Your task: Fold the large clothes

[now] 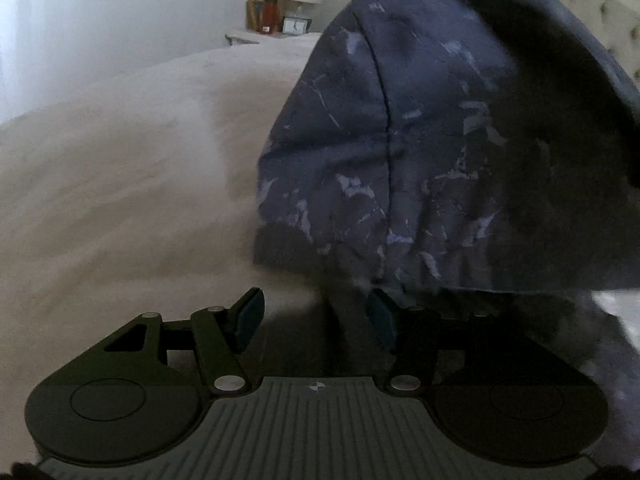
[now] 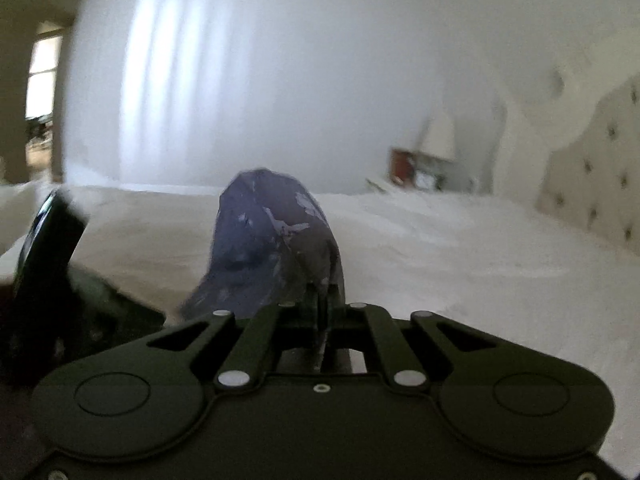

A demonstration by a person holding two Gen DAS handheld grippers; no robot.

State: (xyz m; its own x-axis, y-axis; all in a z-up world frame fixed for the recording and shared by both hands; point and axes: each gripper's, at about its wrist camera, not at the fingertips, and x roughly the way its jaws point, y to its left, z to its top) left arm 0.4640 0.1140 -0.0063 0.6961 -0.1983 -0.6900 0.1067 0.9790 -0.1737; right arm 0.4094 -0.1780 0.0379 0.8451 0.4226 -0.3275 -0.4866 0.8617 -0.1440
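Blue-grey cloth, one speckled garment (image 2: 276,248), rose in a fold from the beige bed (image 2: 440,248), pinched by the right gripper (image 2: 320,312). The left gripper (image 1: 316,316) stood spread, empty, just below the garment. Only the left view showed one clock (image 1: 295,26); only the right, one doorway (image 2: 40,92).

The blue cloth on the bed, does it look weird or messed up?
A bit. The blue cloth stands up in a crumpled hump above the beige bed instead of lying flat, because the right tongs have pinched a bunch of it. Its whitish streaks look like a print, not damage.
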